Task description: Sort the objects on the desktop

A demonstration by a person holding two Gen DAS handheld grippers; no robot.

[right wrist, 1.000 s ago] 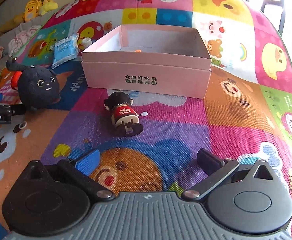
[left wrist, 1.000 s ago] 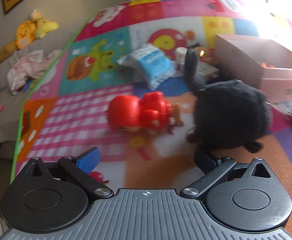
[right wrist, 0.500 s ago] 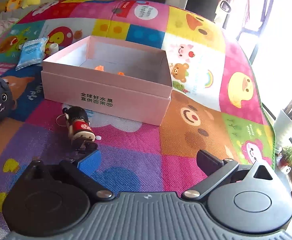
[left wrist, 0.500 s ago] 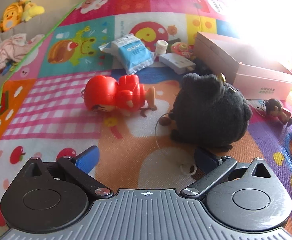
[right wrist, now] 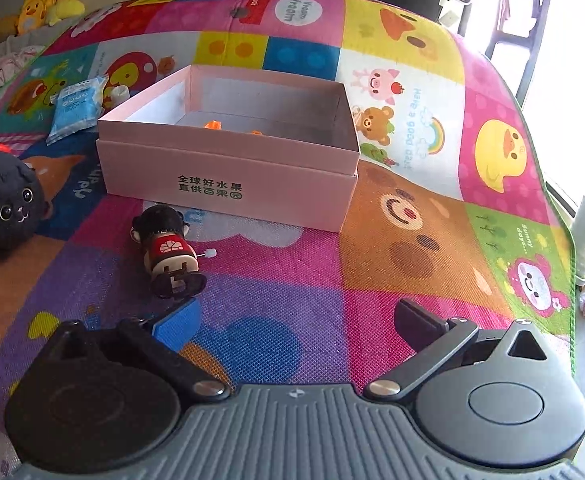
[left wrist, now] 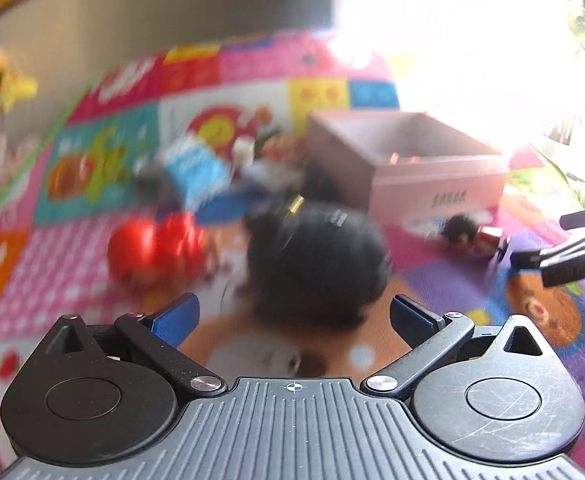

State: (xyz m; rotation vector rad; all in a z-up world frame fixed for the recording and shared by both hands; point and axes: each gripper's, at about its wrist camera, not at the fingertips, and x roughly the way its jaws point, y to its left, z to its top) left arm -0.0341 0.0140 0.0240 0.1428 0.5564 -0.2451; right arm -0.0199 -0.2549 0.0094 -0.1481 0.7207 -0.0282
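My left gripper [left wrist: 292,314] has its jaws spread wide with nothing between the blue pads [left wrist: 174,314]. My right gripper [right wrist: 296,320] is parted just as wide, also empty, pointing forward and down. In the left wrist view, its dark fingers [left wrist: 572,258] show ahead and to the right.

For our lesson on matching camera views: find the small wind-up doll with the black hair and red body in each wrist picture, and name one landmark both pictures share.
Left wrist view: the wind-up doll lies blurred at right of centre, just in front of the pink box's near wall.
Right wrist view: the wind-up doll lies left of centre, in front of the box, beyond the left fingertip.
Shared landmark: the pink box, open-topped, with dark printed characters on its front.
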